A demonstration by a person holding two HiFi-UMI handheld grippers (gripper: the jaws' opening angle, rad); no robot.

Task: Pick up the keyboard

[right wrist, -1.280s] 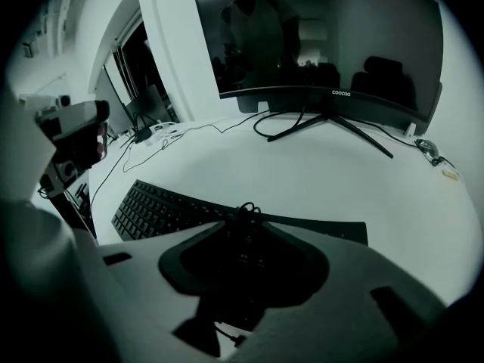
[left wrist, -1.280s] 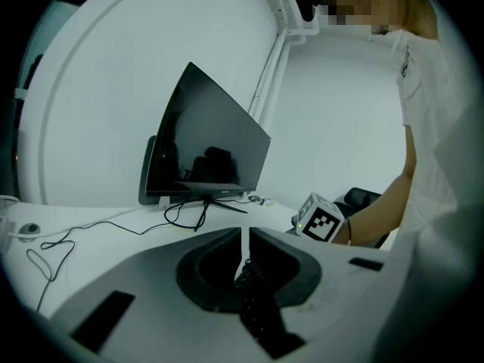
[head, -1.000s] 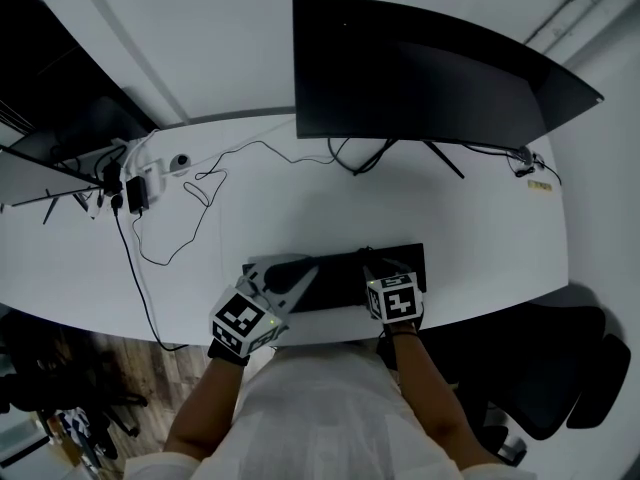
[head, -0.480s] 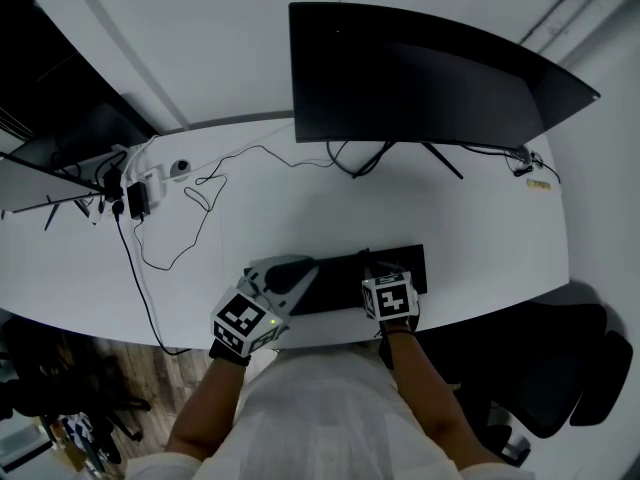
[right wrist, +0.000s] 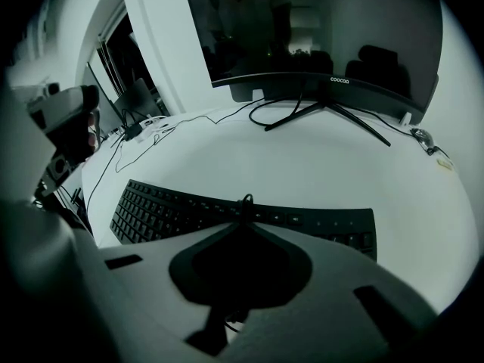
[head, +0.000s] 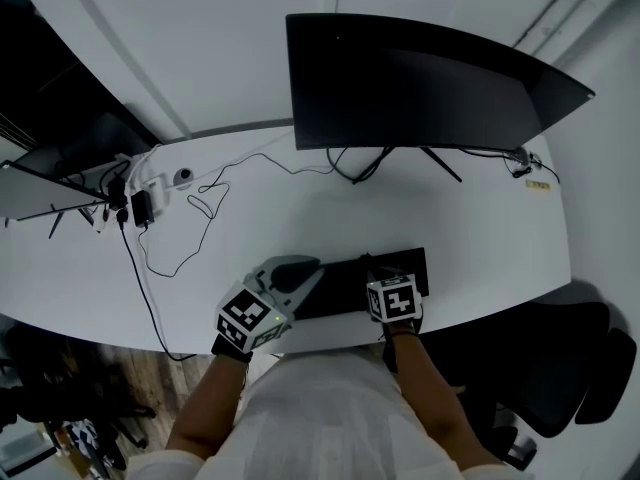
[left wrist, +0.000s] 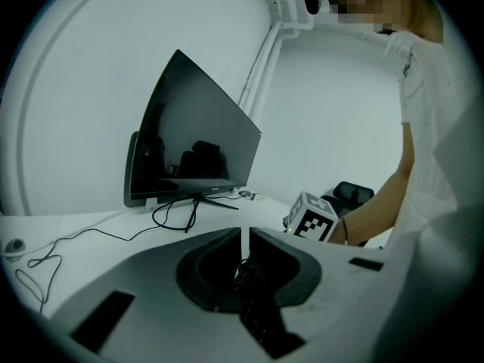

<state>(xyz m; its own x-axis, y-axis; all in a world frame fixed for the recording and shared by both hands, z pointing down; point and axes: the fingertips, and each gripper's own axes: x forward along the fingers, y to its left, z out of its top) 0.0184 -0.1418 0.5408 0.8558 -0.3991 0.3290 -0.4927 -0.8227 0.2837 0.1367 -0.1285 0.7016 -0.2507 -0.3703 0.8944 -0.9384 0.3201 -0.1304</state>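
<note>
Lying flat near the front edge of the white desk [head: 300,208], the black keyboard [head: 345,280] sits lengthwise across the person's body, with both tongs at it. Left gripper [head: 310,268] lies low over the keyboard's left end, pointing along it; in the left gripper view its jaws are together, tips [left wrist: 243,240] meeting with only a hairline slit, and the keys [left wrist: 253,301] show underneath through the hollow behind the tips. Right gripper [head: 380,271] points steeply down at the keyboard's near edge, right of centre. Its jaws have just been closing, and in the right gripper view the tips [right wrist: 243,212] now meet at that edge. No part of the keyboard [right wrist: 174,210] can be made out between them; a small dark loop sticks up at the tip. Behind the keyboard, well apart, a dark curved monitor [head: 420,78] stands on a splayed foot. Thin cables [head: 175,238] trail over the desk's left part. A black office chair [head: 560,358] stands off the desk's right corner.
</note>
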